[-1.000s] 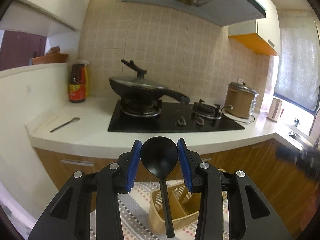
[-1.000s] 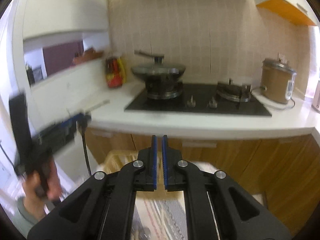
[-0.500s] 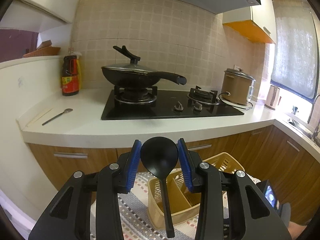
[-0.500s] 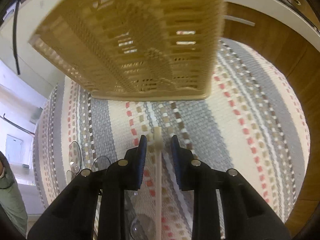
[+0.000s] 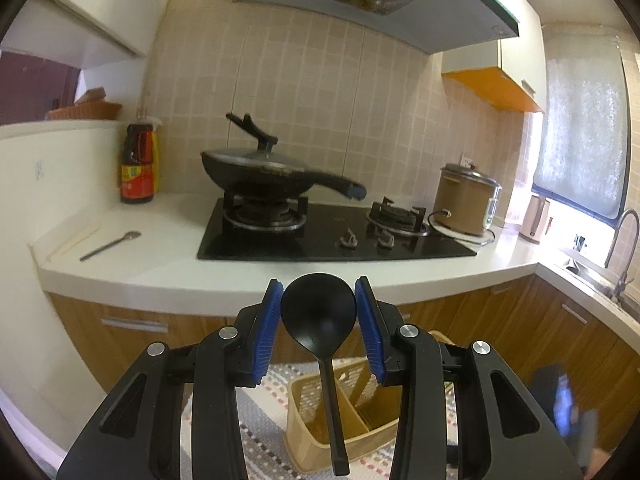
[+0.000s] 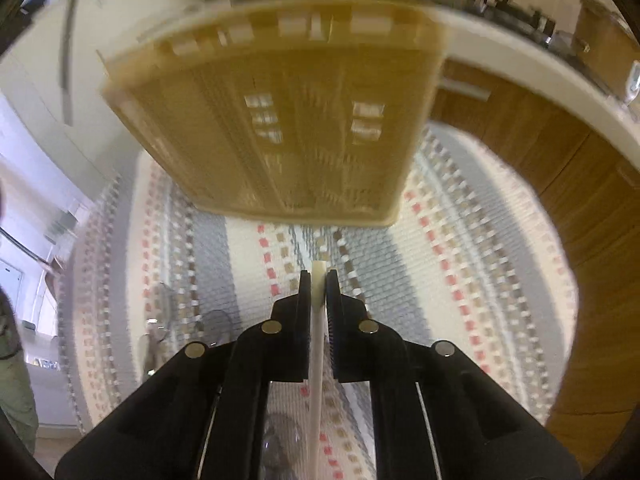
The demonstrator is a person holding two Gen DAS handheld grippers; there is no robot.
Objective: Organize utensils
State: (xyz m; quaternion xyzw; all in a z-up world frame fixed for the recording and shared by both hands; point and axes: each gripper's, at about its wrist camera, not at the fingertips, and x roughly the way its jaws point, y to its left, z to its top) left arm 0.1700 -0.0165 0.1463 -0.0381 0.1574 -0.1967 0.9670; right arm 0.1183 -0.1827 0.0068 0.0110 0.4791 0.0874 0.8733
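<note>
My left gripper (image 5: 319, 304) is shut on the bowl of a black spoon (image 5: 318, 316), whose handle hangs down over a tan slotted utensil basket (image 5: 308, 432) on a striped cloth. In the right wrist view the same basket (image 6: 280, 120) stands just beyond my right gripper (image 6: 318, 279). That gripper points steeply down at the cloth, its jaws closing tight on a thin cream-white utensil handle (image 6: 319, 267), with the pads pressing on both sides. The handle's other end is hidden under the gripper.
The striped cloth (image 6: 460, 264) covers the surface; blurred clear utensils (image 6: 216, 320) lie left of the right gripper. Behind are a white counter (image 5: 160, 276) with a metal spoon (image 5: 110, 245), a wok (image 5: 260, 172), a sauce bottle (image 5: 138, 164) and a rice cooker (image 5: 466, 204). Wooden cabinets stand on the right.
My right gripper dropped and tilted down from facing the stove to the cloth, then shut on the cream handle. The left gripper kept its hold on the black spoon.
</note>
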